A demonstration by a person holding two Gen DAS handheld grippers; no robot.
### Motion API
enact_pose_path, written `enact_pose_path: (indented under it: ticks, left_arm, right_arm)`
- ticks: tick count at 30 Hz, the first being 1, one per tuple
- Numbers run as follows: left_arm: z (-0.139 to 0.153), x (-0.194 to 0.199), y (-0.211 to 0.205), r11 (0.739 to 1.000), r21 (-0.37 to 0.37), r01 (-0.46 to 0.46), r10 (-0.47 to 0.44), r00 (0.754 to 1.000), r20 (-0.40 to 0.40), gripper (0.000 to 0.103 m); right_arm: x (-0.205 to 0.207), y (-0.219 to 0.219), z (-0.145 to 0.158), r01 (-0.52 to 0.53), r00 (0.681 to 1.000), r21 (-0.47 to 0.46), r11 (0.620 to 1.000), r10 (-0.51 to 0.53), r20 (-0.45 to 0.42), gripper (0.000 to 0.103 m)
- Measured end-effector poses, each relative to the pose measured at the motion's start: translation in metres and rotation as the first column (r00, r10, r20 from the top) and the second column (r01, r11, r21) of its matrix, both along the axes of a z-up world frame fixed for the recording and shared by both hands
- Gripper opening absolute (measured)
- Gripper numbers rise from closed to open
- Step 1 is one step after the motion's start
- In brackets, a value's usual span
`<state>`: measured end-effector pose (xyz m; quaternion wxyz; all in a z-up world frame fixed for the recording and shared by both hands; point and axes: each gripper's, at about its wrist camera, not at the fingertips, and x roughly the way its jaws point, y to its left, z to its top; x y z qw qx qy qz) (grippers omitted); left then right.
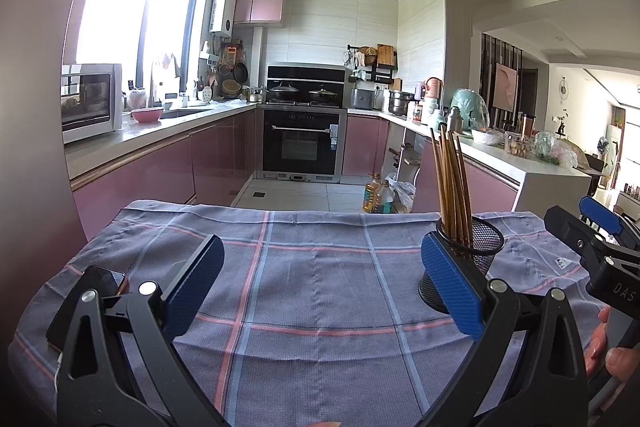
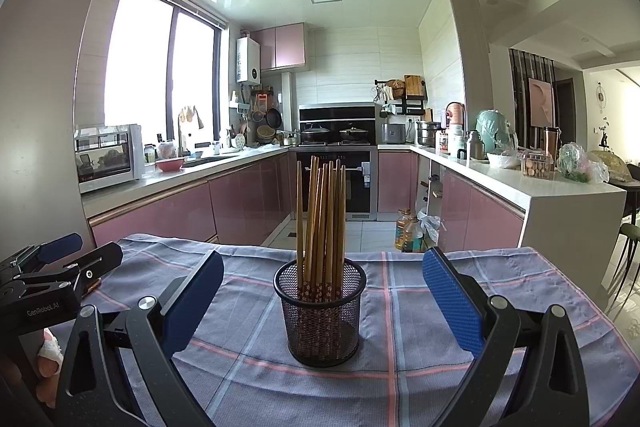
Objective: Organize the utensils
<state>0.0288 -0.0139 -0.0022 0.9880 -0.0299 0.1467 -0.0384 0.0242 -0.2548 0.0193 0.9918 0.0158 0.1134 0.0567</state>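
While the chopsticks point(image 2: 320, 223) stand in the mesh cup point(image 2: 320, 315) mid-cloth point(image 2: 440, 367), both grippers, left point(image 1: 320, 291) and right point(image 2: 320, 307), gape empty.

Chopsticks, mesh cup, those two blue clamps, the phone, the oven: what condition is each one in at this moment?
Chopsticks: upright, bundled in the cup, leaning slightly.
Mesh cup: standing upright on the checked cloth.
Left gripper: jaws open, holding nothing.
Right gripper: jaws open, the cup between them, untouched.
Phone: lying on the cloth, cable attached.
Oven: door closed.
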Motion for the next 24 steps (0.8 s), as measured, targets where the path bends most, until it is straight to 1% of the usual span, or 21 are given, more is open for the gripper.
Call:
enact_pose_path:
  ticks: [8,14,18,20,22,24]
  left_arm:
    - [-0.003,-0.001,0.005,1.0,-0.003,-0.01,0.01,1.0,-0.006,0.097]
    - [0.001,0.003,0.003,1.0,0.003,-0.014,0.014,1.0,-0.008,0.097]
    - [-0.001,0.008,0.003,1.0,0.0,-0.017,0.017,0.999,-0.033,0.097]
    - [-0.003,0.012,0.002,1.0,0.008,-0.01,0.011,0.998,-0.055,0.097]
    - [-0.007,0.017,0.001,1.0,0.019,-0.009,0.011,0.997,-0.083,0.097]
    - [-0.013,0.024,0.002,1.0,0.018,-0.002,0.005,0.993,-0.119,0.097]
  right_arm:
    - [0.004,-0.002,-0.003,0.004,1.0,0.001,1.0,-0.004,-0.016,0.096]
    - [0.008,-0.005,-0.006,0.007,0.999,0.007,1.0,-0.007,-0.031,0.096]
    - [0.009,-0.007,-0.01,0.008,0.999,0.006,1.0,-0.008,-0.04,0.096]
    - [0.012,-0.012,-0.012,0.025,0.998,-0.006,1.0,-0.026,-0.055,0.096]
    - [0.018,-0.02,-0.016,0.041,0.995,-0.021,0.999,-0.043,-0.087,0.096]
    - [0.028,-0.034,-0.024,0.076,0.988,-0.063,0.995,-0.084,-0.133,0.096]
